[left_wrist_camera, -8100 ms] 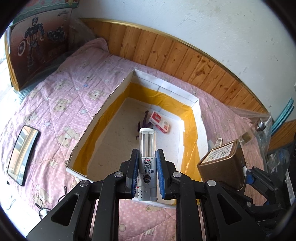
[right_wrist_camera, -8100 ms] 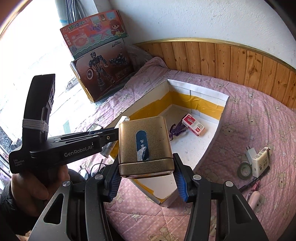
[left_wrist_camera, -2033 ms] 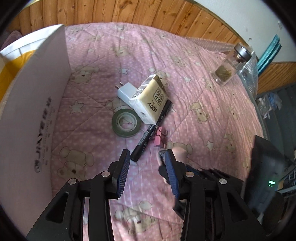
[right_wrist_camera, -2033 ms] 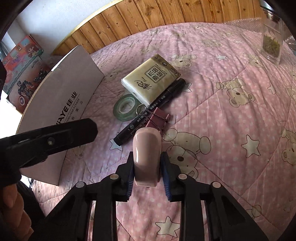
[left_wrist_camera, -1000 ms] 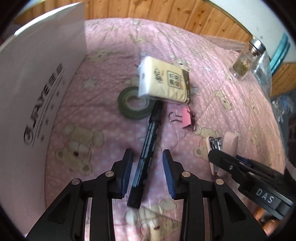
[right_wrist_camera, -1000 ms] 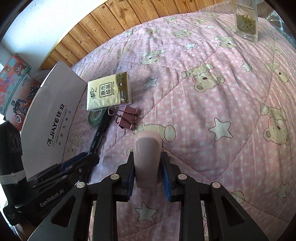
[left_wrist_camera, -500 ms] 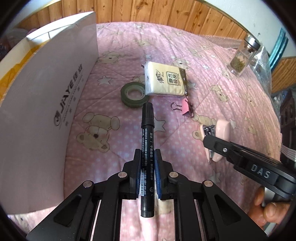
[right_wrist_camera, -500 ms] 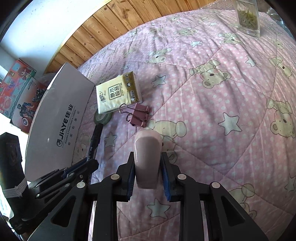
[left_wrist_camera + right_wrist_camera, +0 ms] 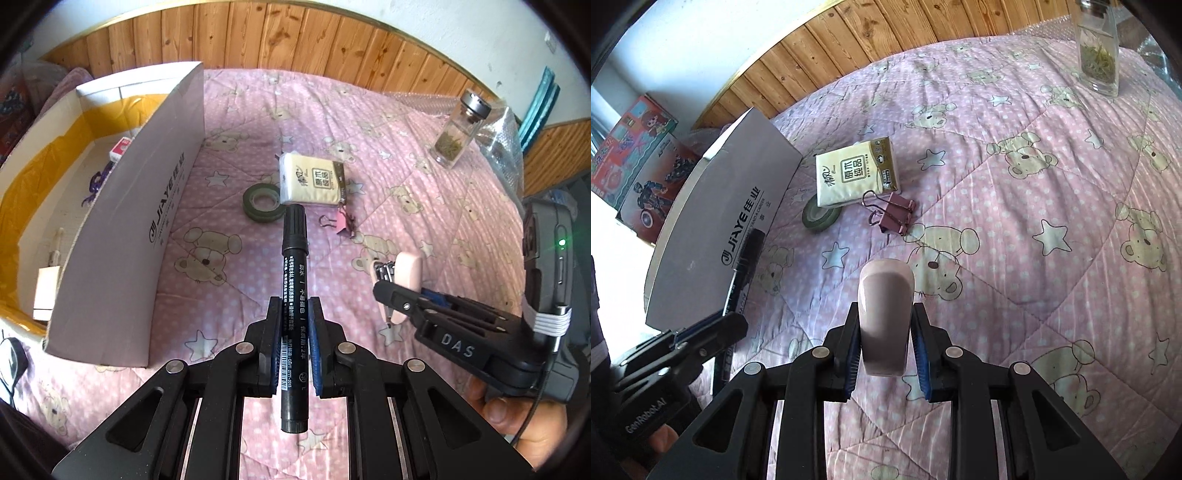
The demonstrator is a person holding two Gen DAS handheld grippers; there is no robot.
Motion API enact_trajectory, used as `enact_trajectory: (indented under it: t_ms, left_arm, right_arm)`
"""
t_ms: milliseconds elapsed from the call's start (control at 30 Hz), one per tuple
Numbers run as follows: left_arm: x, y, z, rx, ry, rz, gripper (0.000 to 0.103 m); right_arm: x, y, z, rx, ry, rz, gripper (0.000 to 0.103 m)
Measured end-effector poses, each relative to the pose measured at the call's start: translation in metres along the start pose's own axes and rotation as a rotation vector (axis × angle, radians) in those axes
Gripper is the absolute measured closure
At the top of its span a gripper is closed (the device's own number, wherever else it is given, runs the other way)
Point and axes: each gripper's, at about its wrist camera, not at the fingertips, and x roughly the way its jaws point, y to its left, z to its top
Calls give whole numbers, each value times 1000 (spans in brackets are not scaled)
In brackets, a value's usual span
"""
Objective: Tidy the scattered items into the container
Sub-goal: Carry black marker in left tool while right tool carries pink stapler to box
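Quilted cloth bedspread, wood panelling

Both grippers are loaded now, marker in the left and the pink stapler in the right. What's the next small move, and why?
Probably carry the left gripper toward the open cardboard box at its left: it is shut on the black marker, clear of the quilt, and the box is nearest that hand.

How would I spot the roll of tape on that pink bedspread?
Start at the big white cardboard box on the pink quilt. Just beside its printed wall lies a cream tissue pack; the tape roll is tucked against it. It is the only dark green ring there.
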Motion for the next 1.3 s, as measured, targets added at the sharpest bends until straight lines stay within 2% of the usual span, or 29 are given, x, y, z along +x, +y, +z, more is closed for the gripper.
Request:
enact_trajectory:
  t_ms: [567,1033,1300]
  left_arm:
    - [-48,-7,-17,-3,-54,-68,90]
    - [-68,-4,-24,-19,-81,-111,90]
    - [-85,11,-24,-57,-114,-123,90]
  right_arm:
    - [-29,31,-27,-131,-35,-72,76]
    - [-47,60,-46,-178,-40,-58,76]
    - [-70,87,-45,-223,-75,-28,76]
